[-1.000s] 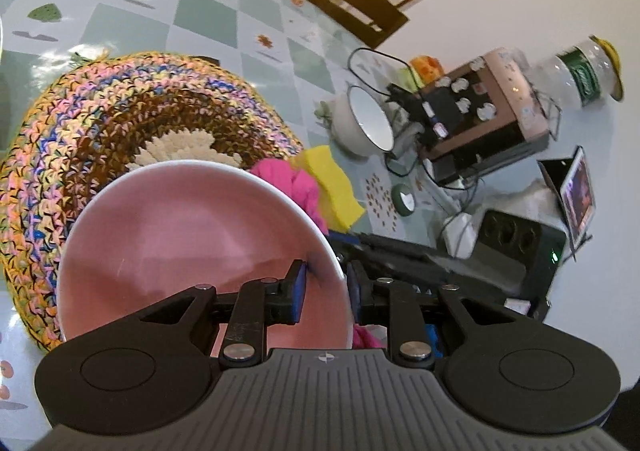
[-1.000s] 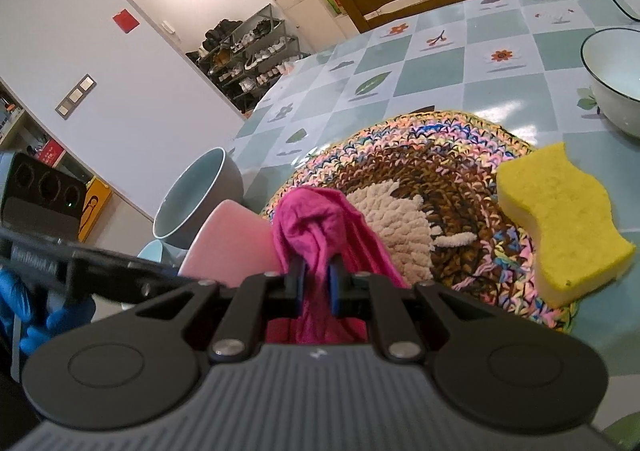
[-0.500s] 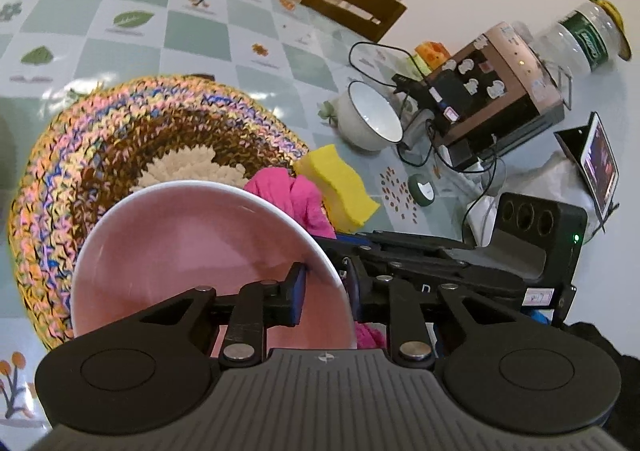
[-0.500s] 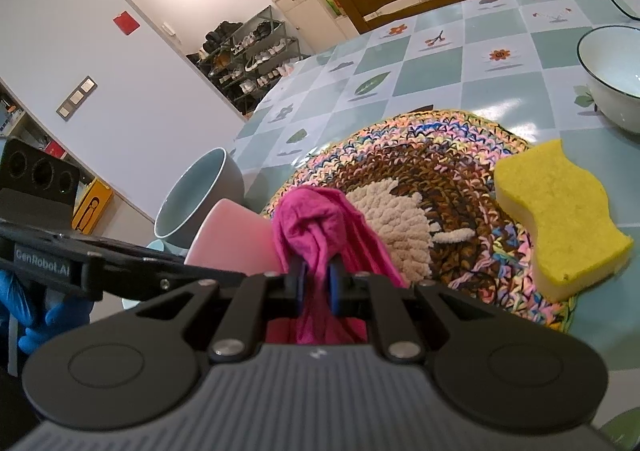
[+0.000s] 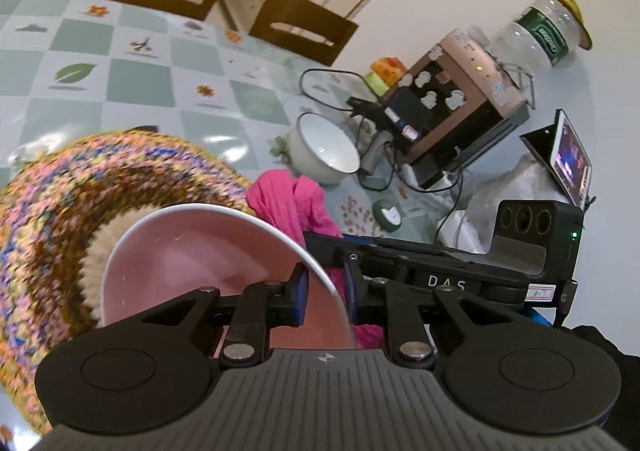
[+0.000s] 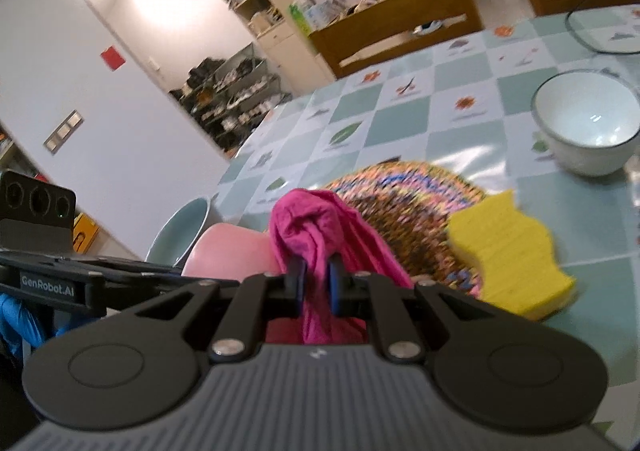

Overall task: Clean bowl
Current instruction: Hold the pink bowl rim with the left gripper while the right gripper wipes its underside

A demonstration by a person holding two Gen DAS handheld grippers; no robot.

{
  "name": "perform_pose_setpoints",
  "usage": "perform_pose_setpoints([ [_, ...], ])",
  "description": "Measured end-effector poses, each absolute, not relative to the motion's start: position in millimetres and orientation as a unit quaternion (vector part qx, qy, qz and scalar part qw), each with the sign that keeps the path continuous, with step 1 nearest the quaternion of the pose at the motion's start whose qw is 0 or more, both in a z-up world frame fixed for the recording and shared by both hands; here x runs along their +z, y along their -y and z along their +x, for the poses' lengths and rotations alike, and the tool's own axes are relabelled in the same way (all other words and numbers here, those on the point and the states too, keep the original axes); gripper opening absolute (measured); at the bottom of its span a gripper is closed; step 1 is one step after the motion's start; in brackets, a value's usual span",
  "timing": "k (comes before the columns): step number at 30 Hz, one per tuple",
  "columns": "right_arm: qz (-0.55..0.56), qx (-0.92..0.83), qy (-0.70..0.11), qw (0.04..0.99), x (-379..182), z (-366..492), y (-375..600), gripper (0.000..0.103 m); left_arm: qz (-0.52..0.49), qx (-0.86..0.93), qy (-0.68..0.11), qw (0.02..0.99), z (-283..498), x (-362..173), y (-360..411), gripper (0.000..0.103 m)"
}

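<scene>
Left gripper (image 5: 325, 289) clamped on the rim of the pink bowl (image 5: 208, 251), bowl tilted above the woven mat (image 5: 60, 211), right gripper (image 6: 316, 283) pinching the magenta cloth (image 6: 320, 223) just beside it, yellow sponge (image 6: 508, 255) at the mat's edge, white bowl (image 6: 586, 123) farther back on the table.

Woven mat (image 5: 60, 211) motion-blurred, pink bowl (image 5: 208, 251) partly behind gripper body

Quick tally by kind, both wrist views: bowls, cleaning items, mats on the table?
Bowls: 3 – pink ceramic bowl, white enamel bowl with dark rim, grey-blue bowl
Cleaning items: 2 – magenta cloth, yellow wavy sponge
Mats: 1 – multicoloured round crocheted mat
Total: 6
</scene>
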State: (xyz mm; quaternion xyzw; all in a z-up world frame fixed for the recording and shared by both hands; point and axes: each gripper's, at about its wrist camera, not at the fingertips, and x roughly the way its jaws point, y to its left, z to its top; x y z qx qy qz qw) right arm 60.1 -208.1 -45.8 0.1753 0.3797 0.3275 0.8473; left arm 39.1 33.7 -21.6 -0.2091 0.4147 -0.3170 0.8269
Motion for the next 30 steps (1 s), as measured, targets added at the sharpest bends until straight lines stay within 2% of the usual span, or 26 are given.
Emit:
perform_pose_setpoints([
  [14,0.192,0.323,-0.382,0.844,-50.9,51.3,225.6,0.013,-0.205,-0.353,-0.398,0.822,23.3,-32.3,-30.4,0.02],
  [30,0.194,0.373,-0.372,0.827,-42.4,22.4,238.6,0.013,-0.218,-0.386,-0.409,0.797,-3.2,-44.3,-43.0,0.012],
])
